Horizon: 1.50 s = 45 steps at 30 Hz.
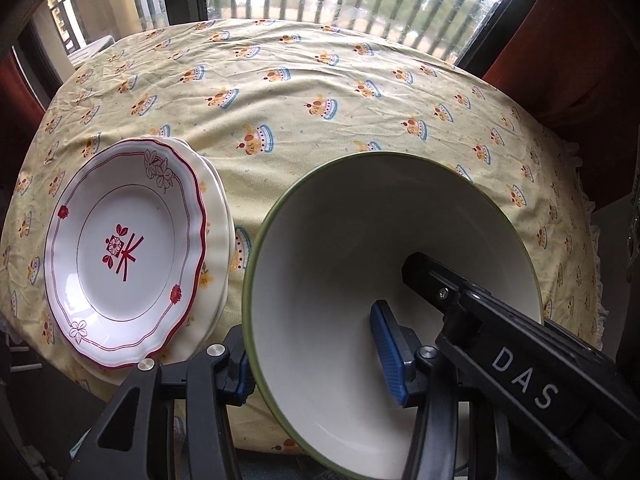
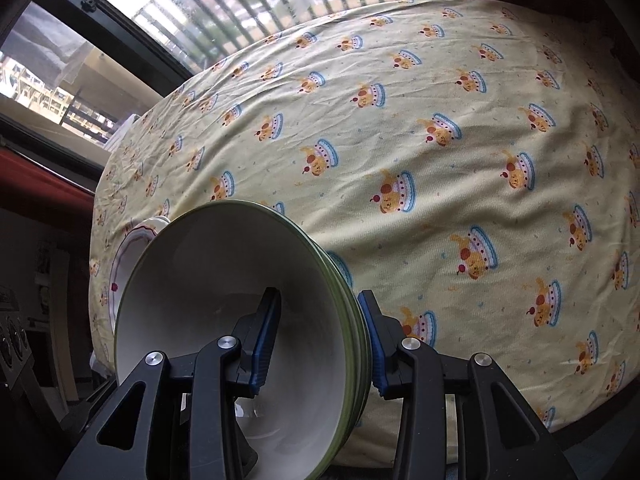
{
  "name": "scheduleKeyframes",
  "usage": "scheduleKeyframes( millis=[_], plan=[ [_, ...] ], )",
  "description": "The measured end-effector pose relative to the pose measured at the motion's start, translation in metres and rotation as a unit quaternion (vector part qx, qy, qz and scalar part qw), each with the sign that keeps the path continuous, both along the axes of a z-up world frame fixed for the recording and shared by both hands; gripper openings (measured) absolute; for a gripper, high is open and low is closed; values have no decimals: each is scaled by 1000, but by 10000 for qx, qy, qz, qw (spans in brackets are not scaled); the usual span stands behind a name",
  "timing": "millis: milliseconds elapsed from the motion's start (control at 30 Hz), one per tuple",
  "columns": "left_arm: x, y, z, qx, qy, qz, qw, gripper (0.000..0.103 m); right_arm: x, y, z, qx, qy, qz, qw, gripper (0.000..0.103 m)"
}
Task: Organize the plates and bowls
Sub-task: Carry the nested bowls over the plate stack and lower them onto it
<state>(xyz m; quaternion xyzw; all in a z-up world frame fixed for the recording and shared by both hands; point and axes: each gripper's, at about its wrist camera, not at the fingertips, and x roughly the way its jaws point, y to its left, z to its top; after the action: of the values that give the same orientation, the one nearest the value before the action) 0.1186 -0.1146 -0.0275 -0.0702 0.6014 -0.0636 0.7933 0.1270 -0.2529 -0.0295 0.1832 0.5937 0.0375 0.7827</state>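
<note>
Both grippers pinch opposite rims of a stack of green-rimmed bowls (image 2: 240,320) at the near edge of a table with a yellow tablecloth (image 1: 320,100): the left gripper (image 1: 316,356) clamps one wall, the right gripper (image 2: 320,344) the other. Just beside the bowls lies a stack of plates (image 1: 124,256), red-patterned on top.

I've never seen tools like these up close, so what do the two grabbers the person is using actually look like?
Both are black plastic tongs. The left gripper and the right gripper each have two angular fingers with triangular cut-outs, round silver pivot bolts, and ribbed blue pads at the tips. One body, seen from the left wrist camera, bears white letters "DAS". No cables, sleeves or hands show.
</note>
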Motion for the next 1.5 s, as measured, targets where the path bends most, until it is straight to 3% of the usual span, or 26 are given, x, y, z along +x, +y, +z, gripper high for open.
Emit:
scheduleKeyframes(
  millis=[567, 1033, 1500],
  plan=[
    [8, 62, 23, -248, -256, 64, 9993, 49, 9, 60, 37, -220, -305, 34, 9993, 43],
    [20, 158, 20, -409, -175, 143, 9989, 49, 22, 159, 37, -371, -270, 51, 9989, 43],
    [33, 205, 1, -511, 128, -180, 9985, 49, 31, 212, 19, -490, 10, -210, 9986, 43]
  ],
)
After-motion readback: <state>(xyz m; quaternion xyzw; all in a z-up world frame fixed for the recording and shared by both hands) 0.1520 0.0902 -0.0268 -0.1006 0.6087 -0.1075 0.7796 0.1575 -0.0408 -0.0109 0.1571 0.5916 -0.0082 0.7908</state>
